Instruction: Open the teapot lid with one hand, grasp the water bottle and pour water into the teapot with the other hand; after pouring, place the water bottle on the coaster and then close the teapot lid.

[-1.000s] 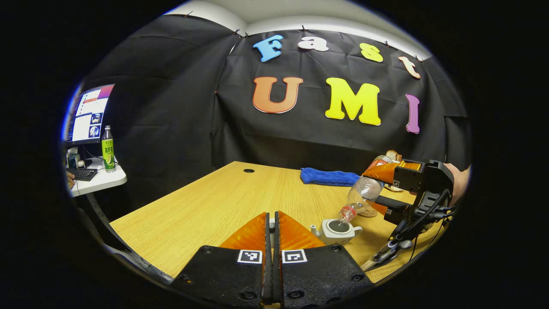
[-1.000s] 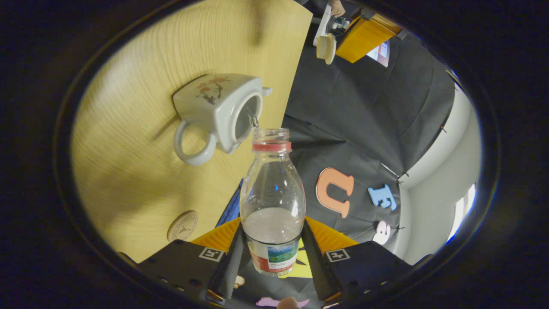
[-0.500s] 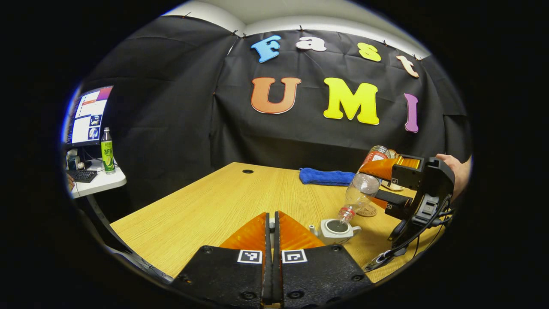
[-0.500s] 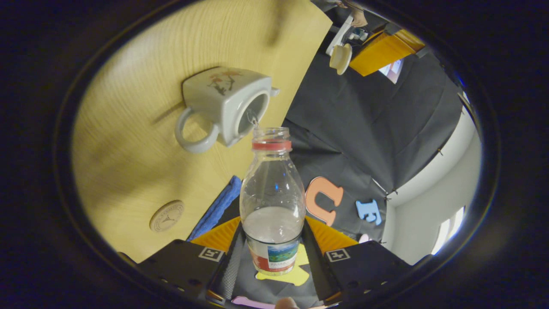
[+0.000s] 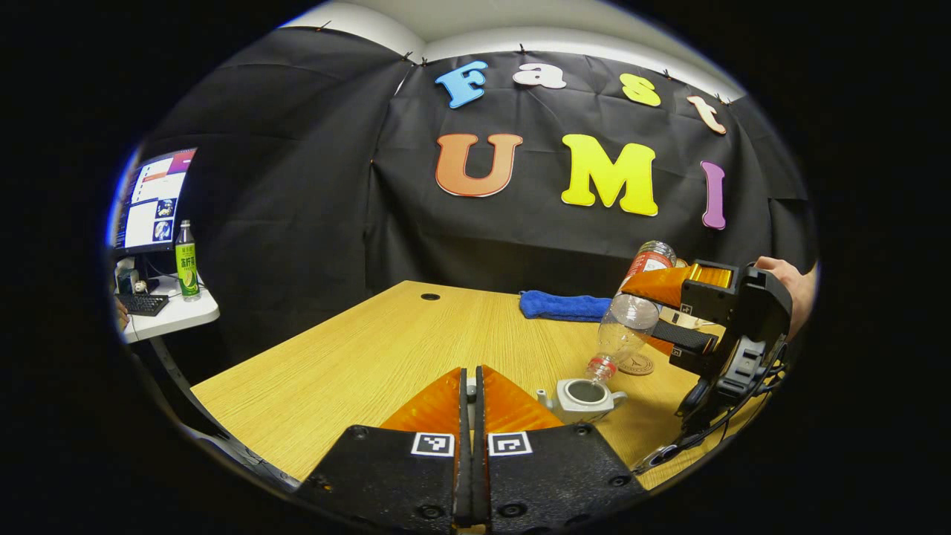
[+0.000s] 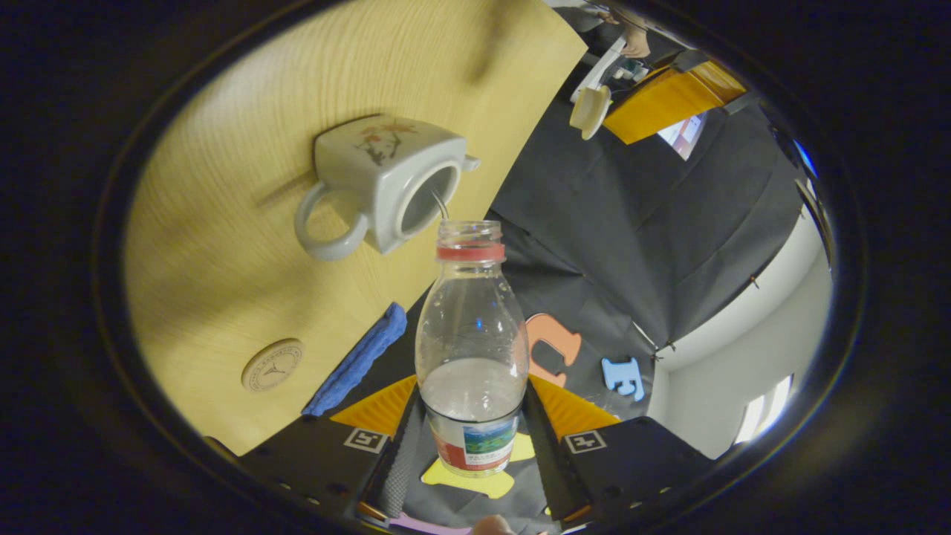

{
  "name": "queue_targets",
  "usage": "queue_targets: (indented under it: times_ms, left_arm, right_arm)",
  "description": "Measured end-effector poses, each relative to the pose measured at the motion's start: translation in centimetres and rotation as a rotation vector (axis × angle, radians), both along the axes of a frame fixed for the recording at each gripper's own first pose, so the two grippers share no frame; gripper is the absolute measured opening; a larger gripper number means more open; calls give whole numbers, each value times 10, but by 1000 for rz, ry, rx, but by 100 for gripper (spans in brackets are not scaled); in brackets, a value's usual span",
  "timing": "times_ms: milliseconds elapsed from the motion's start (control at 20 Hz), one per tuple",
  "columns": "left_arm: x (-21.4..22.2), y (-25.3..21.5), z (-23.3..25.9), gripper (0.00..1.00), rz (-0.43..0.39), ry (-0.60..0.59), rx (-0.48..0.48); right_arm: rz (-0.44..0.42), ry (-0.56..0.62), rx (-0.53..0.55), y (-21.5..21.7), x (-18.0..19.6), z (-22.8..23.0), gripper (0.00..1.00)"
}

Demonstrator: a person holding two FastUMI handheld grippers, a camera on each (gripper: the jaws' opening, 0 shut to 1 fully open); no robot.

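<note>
Teapot [image 6: 386, 186]: pale, square-bodied, with a loop handle and a floral print on one side, standing lidless near the front edge of the wooden table [image 5: 356, 357], its mouth dark and open.

Water bottle [image 6: 470, 349]: clear plastic, red neck ring, uncapped, printed label at the base. The right gripper [image 6: 469, 438] is clamping it by the lower body, both fingers pressing on the label band, and is holding it tilted neck-down just above the teapot. Compared with a second ago the bottle is sitting a little higher and steeper in the left gripper view, and a thin stream is still running from its mouth into the pot, so pouring is judged to be ongoing, with little water remaining.

Left gripper [image 5: 469, 401]: fingers together, pinching the knob of the lid [image 6: 589, 111], held well aside from the pot.

Coaster [image 6: 272, 365]: round, lying on the table beside a blue cloth [image 5: 565, 305], unoccupied and awaiting the bottle.
</note>
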State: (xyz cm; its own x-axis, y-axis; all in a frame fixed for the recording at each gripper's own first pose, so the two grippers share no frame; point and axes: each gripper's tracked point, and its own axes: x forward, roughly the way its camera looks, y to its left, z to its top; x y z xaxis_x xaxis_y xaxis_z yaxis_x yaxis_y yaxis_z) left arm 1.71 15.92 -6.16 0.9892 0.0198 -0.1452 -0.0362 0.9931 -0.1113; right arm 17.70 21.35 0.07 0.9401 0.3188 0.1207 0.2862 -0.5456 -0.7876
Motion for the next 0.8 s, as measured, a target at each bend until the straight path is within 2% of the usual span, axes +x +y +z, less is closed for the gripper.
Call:
queue_targets:
  times_ms: [500, 600, 700, 800]
  left_arm:
    - [0, 1, 2, 3, 8, -7, -1]
    - [0, 2, 3, 3, 12, -10, 7]
    - [-1, 3, 6, 3, 13, -13, 6]
    - [-2, 6, 12, 3, 21, -16, 6]
  right_arm:
    - [-7, 18, 55, -3, 4, 0, 71]
    - [-16, 57, 99, -6, 7, -5, 71]
    - [-42, 142, 190, -16, 15, -11, 71]
    - [-48, 179, 259, -15, 14, -10, 71]
